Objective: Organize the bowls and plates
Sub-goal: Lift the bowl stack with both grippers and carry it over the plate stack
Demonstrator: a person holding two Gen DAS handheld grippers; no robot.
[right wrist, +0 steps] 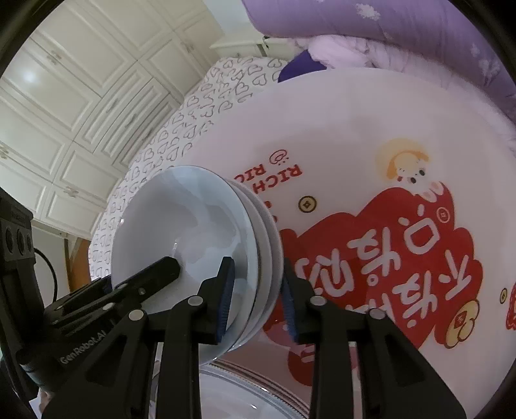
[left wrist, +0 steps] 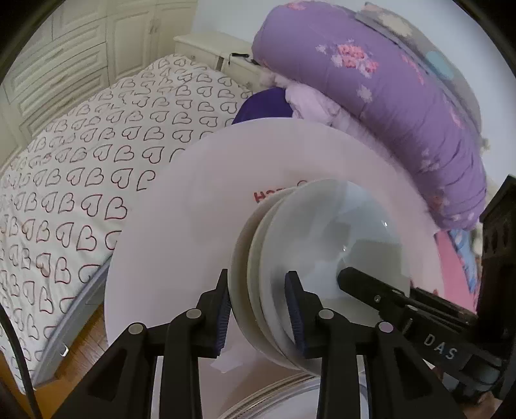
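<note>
A stack of nested white bowls [left wrist: 322, 232] [right wrist: 180, 219] is held up on edge between my two grippers, over a round white tabletop [left wrist: 180, 241] [right wrist: 371, 129] printed with red cartoon lettering. My left gripper [left wrist: 258, 309] is shut on the stack's rim, one blue pad inside the top bowl and the other against the outermost bowl. My right gripper [right wrist: 256, 299] clamps the opposite rim the same way. Each wrist view shows a black finger of the other gripper [left wrist: 361, 283] [right wrist: 151, 270] reaching into the bowl. Under both grippers lies a plate with a patterned rim [left wrist: 267, 390] [right wrist: 245, 367].
A bed with a heart-print sheet [left wrist: 80, 161] [right wrist: 180, 129] stands beyond the table, with a rolled purple quilt [left wrist: 387, 96] [right wrist: 387, 25] piled at its head. White wardrobe doors [right wrist: 64, 112] line the wall. Wooden floor [left wrist: 87, 338] shows between bed and table.
</note>
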